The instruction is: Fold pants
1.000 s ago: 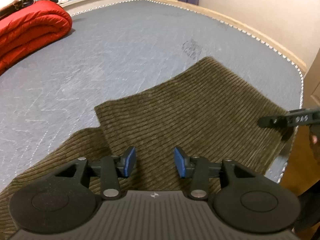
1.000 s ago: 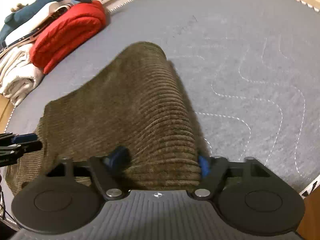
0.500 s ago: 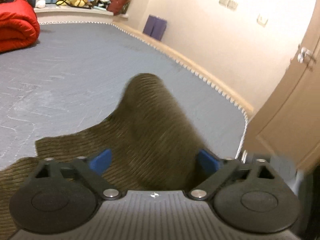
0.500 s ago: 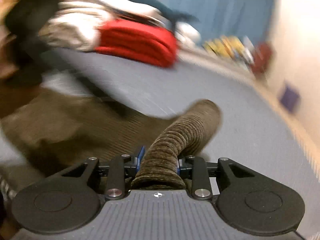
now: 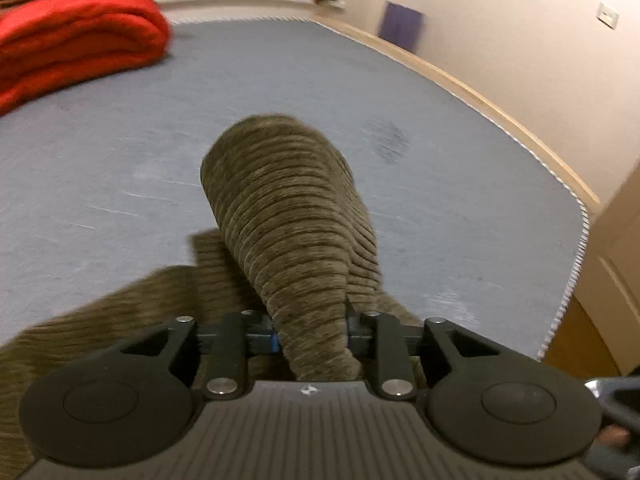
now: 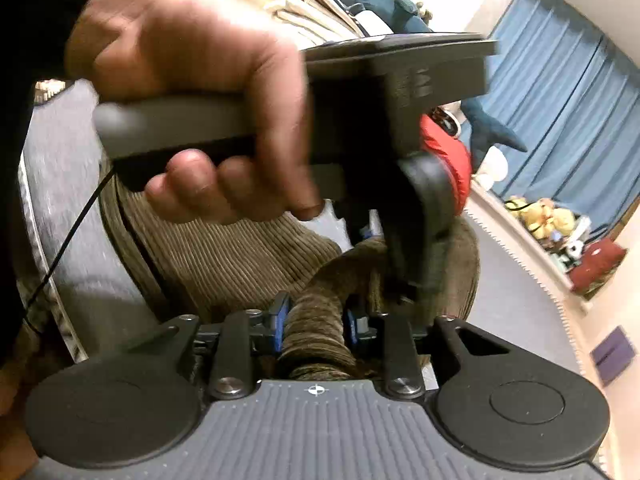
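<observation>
- Pants [image 5: 288, 216]: olive-brown wide-wale corduroy, thick soft ribs; lie on the grey-blue quilted mattress [image 5: 120, 152], near its rounded corner w/ white stitched edging; one bunch rises off the mattress as a rounded hump, the rest is flat below it.
- Left gripper [image 5: 310, 338]: black plastic, blue pads; clamped on a gathered roll of the pants, ribs running crosswise through the jaws; cloth swells into a domed tube beyond the tips.
- Right gripper [image 6: 314, 322]: same build; pinched tight on a narrow twisted wad of the pants; blue pads [image 6: 280, 320] press both sides.
- Left hand [image 6: 192, 92], seen from right wrist cam: bare, fingers curled round the left gripper's grey handle, just above the pants; blurred.
- Red quilt [image 5: 72, 48]: puffy, folded in a thick roll, at far side of the mattress, well apart from the pants.
- Plush toys [image 6: 544, 216]: yellow, on the ledge past the mattress, below pleated blue curtains [image 6: 560, 100].
</observation>
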Motion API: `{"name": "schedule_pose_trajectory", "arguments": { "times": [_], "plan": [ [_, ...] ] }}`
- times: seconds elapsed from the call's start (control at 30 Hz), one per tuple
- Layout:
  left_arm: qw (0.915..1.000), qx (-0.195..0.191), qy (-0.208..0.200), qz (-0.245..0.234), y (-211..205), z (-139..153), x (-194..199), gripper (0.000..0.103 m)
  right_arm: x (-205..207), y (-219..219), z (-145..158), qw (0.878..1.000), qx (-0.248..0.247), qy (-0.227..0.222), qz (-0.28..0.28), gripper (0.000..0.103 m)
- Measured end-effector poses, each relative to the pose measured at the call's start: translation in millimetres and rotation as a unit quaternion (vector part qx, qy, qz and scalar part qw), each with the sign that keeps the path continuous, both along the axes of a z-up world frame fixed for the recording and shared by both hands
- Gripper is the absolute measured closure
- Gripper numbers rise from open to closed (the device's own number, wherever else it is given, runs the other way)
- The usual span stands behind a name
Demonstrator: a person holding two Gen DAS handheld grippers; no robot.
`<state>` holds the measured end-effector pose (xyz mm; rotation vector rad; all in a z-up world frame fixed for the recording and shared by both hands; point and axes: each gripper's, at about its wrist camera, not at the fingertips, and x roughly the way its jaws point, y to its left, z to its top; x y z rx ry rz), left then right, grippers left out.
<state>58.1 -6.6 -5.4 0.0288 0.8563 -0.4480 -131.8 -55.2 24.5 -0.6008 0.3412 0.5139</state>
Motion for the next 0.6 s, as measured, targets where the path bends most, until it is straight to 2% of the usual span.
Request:
{"name": "schedule_pose_trajectory", "arguments": {
  "times": [0.07, 0.13, 0.23, 0.33, 0.4, 0.47, 0.53, 0.57, 0.6],
  "plan": [
    [0.9993, 0.025, -0.013, 0.023, 16.3, 2.1, 0.5, 0.078, 5.4, -0.5, 21.0, 0.997, 0.073, 0.022, 0.033, 0.07],
    [0.9979, 0.027, -0.01, 0.058, 45.7, 5.1, 2.4, 0.078, 15.7, -1.3, 39.5, 0.988, 0.132, 0.056, 0.053, 0.068],
    [0.9929, 0.021, 0.006, 0.117, 106.9, 6.7, 1.1, 0.078, 38.1, -10.5, 53.7, 0.974, 0.206, 0.085, 0.039, 0.046],
    [0.9852, 0.032, 0.015, 0.167, 165.9, 6.3, -7.9, 0.078, 69.6, -18.7, 58.3, 0.963, 0.248, 0.108, 0.007, 0.042],
    [0.9763, 0.066, 0.017, 0.205, 202.4, 0.8, -17.9, 0.078, 90.2, -26.0, 51.8, 0.955, 0.265, 0.126, -0.026, 0.031],
    [0.965, 0.092, 0.026, 0.244, 236.5, -5.3, -25.5, 0.078, 109.5, -24.7, 35.6, 0.946, 0.276, 0.163, -0.054, 0.015],
    [0.9579, 0.078, 0.046, 0.272, 270.2, -10.4, -27.0, 0.068, 132.7, -19.1, 16.2, 0.93, 0.288, 0.216, -0.077, 0.012],
    [0.9567, 0.052, 0.053, 0.281, 285.0, -10.6, -28.0, 0.051, 147.5, -15.3, 4.9, 0.919, 0.295, 0.247, -0.087, 0.01],
    [0.9561, 0.024, 0.057, 0.286, 296.2, -12.4, -27.7, 0.026, 157.3, -11.5, -4.3, 0.908, 0.302, 0.274, -0.096, 0.01]
  ]
}}
